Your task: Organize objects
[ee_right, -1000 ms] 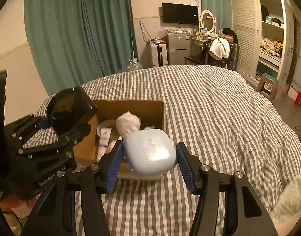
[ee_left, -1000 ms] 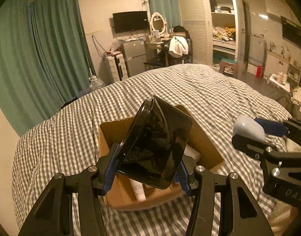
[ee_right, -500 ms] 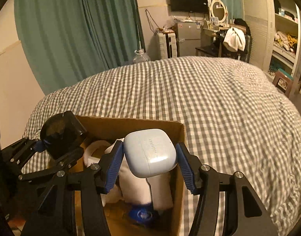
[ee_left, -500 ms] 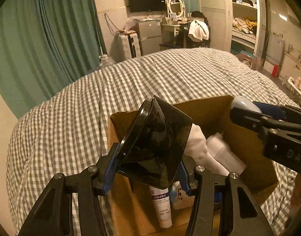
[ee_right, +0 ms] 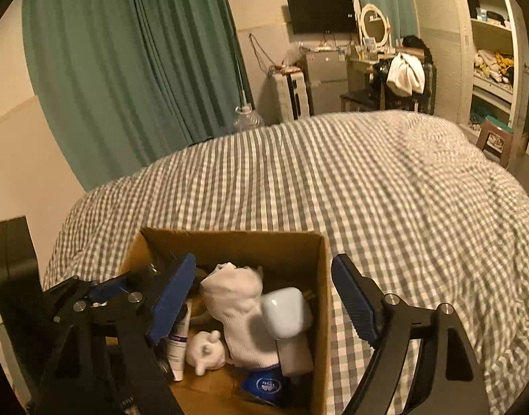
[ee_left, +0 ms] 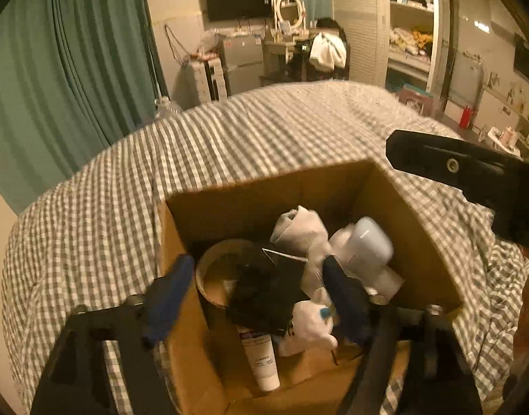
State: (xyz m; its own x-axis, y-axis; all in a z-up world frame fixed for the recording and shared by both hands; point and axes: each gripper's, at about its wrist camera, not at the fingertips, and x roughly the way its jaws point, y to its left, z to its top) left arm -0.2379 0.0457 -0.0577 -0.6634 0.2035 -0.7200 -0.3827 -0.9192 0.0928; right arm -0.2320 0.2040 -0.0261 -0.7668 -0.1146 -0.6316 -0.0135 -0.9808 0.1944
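Note:
A cardboard box (ee_left: 433,252) stands on the checked bed; it also shows in the right wrist view (ee_right: 321,276). My left gripper (ee_left: 257,297) is open above the box, and the black folded item (ee_left: 264,294) lies loose between its jaws on the box contents. My right gripper (ee_right: 264,297) is open over the box, and the pale blue earbud case (ee_right: 285,311) rests on white cloth (ee_right: 240,307) inside; the case also shows in the left wrist view (ee_left: 371,242). A white tube (ee_left: 261,359), a white figurine (ee_right: 205,349) and a tape roll (ee_left: 212,269) lie in the box.
The grey-and-white checked bedcover (ee_right: 385,190) spreads around the box. Green curtains (ee_right: 126,69) hang behind on the left. A desk with a mirror (ee_right: 371,24), a small fridge (ee_right: 323,76) and an open wardrobe (ee_right: 489,52) stand beyond the bed.
Both grippers have opened over the box. The black folded item has dropped out of the left one and the blue earbud case out of the right one into the box.

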